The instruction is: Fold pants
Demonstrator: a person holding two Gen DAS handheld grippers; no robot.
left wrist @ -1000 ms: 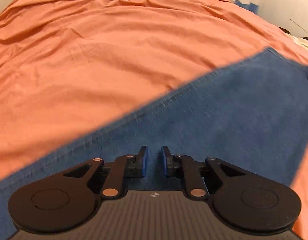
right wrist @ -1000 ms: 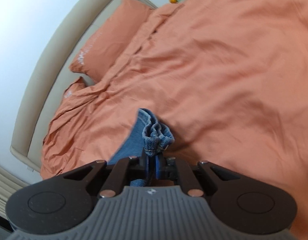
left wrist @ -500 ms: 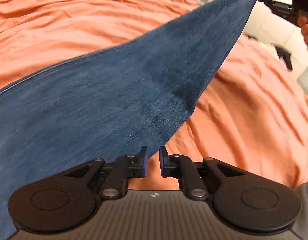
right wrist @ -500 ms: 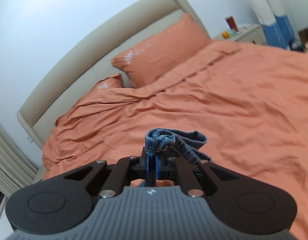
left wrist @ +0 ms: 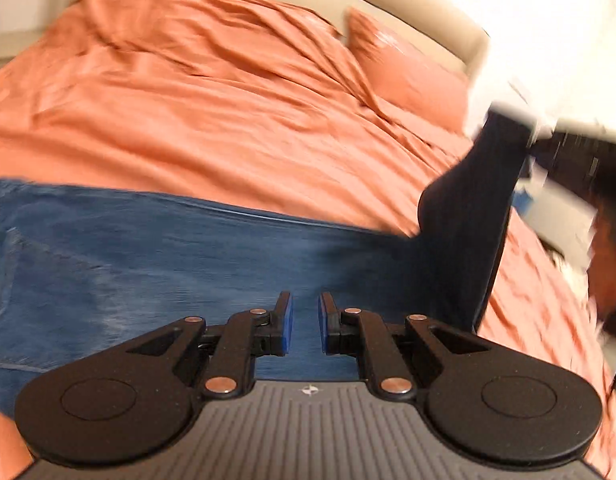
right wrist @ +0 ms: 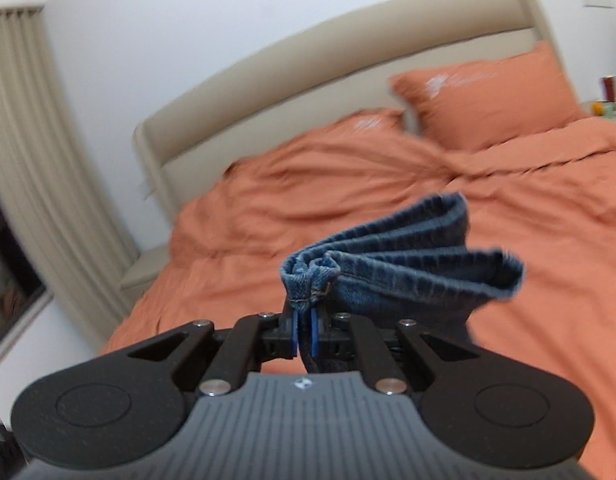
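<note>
Faded blue denim pants (left wrist: 156,264), plain orange duvet (left wrist: 212,120), orange pillow with white print (right wrist: 488,92), beige headboard (right wrist: 308,76), black tongs with blue pads (left wrist: 287,322)

My right gripper (right wrist: 304,330) now carries the jeans' (left wrist: 156,256) bunched hems (right wrist: 392,260) higher, and they fan out wider than half a second ago. From my left gripper (left wrist: 305,322), the denim has dropped from a lifted sheet to lying across the orange duvet (left wrist: 212,120), a back pocket (left wrist: 48,280) now showing.
</note>
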